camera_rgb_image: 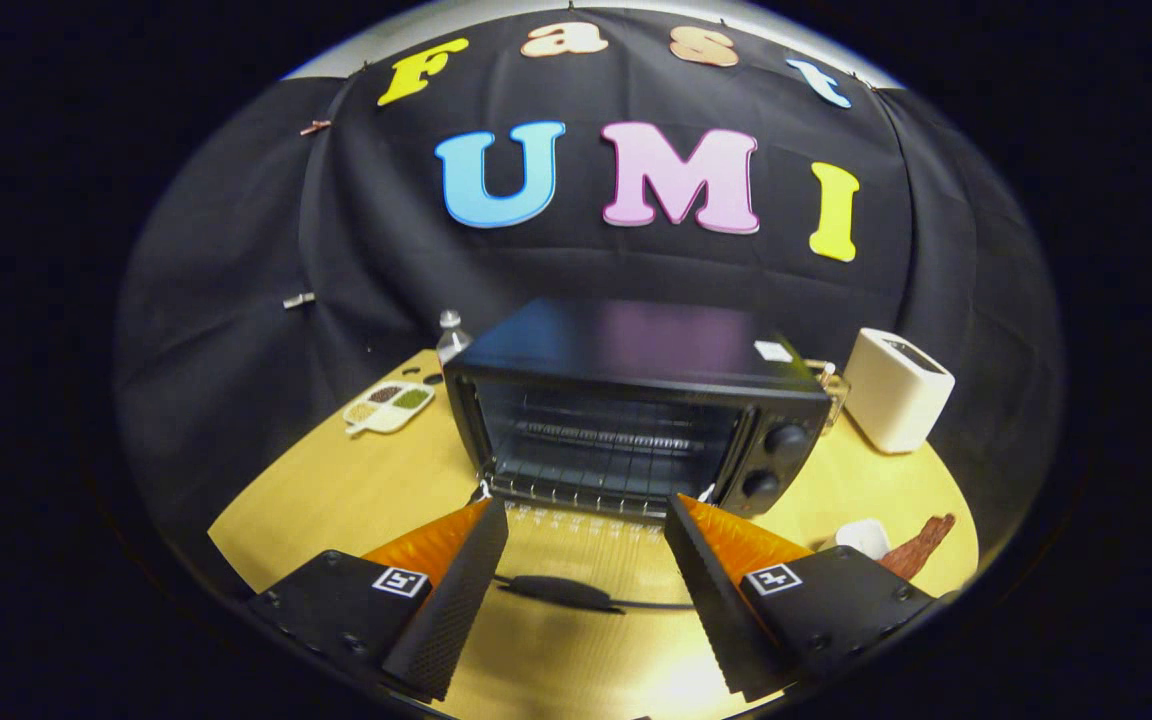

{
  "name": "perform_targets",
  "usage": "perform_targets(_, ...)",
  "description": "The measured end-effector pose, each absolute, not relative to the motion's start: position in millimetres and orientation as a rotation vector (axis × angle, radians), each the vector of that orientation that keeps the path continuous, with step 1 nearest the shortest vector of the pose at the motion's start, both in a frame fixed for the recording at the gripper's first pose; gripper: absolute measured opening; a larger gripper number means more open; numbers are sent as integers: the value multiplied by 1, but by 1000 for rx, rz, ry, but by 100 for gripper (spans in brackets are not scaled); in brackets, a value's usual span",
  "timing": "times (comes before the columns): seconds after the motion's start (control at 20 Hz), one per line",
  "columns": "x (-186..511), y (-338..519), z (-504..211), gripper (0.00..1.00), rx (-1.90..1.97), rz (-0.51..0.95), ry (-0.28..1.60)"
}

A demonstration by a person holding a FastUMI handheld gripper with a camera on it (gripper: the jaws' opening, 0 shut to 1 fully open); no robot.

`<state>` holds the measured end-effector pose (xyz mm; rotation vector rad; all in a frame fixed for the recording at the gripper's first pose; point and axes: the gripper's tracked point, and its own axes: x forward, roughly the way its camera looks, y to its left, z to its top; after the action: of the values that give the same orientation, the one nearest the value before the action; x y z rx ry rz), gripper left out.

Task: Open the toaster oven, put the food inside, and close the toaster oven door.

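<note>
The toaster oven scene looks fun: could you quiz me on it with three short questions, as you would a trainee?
1. True or false: the toaster oven door is folded down open.
2. The gripper fingers are: A) shut on the door handle, B) spread open with the handle between them.
3. Fill in: the white toaster stands beside the oven on the side of its ____.

Key: 1 true; 2 B; 3 knobs.

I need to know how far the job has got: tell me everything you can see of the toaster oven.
The toaster oven is a black box standing upright on the wooden table. Its glass door lies folded down flat between the open gripper fingers. Inside sits a bare wire rack; two round knobs sit beside the opening.
</note>
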<state>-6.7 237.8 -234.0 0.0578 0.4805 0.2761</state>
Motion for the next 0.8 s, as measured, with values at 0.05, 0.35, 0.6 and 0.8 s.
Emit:
perform_targets(0.05,-3,224,-217,99,62,279,448)
perform_targets(0.35,8,153,-165,98,-4,316,350)
perform_targets(0.6,9,97,-166,98,-68,373,417)
perform_targets(0.8,5,53,-178,99,-29,469,540)
